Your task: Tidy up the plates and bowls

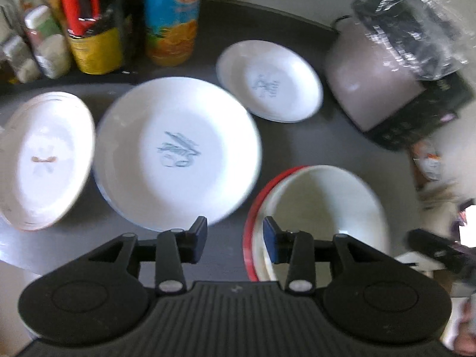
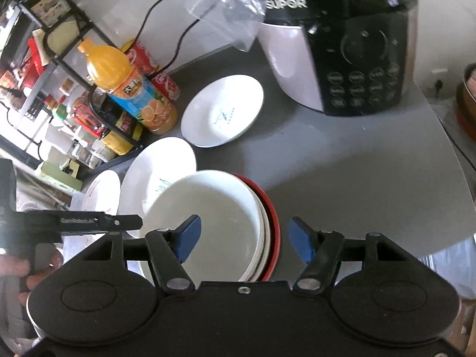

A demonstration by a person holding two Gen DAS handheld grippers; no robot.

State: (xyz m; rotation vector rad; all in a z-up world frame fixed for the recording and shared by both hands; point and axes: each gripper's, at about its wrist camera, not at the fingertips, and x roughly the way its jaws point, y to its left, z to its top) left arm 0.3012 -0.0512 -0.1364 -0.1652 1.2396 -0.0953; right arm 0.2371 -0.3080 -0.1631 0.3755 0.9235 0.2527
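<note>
A cream bowl (image 1: 321, 202) (image 2: 220, 208) sits nested in a white one and a red one on the grey table. My left gripper (image 1: 235, 238) is open, with the red rim of that stack standing between its blue pads, untouched. My right gripper (image 2: 245, 238) is open too, and the stack's right rim lies between its fingers without contact. A large white plate (image 1: 178, 151) (image 2: 157, 172) with a blue drawing lies left of the bowls. One smaller plate (image 1: 44, 160) (image 2: 101, 193) lies further left and another (image 1: 270, 83) (image 2: 223, 113) behind.
A rice cooker (image 1: 372, 80) (image 2: 342, 59) under a clear plastic bag (image 2: 226, 3) stands at the back right. An orange juice bottle (image 1: 171, 17) (image 2: 134, 89), cans and a cluttered black rack (image 2: 59, 44) line the back left. Bare table (image 2: 357, 163) shows right of the bowls.
</note>
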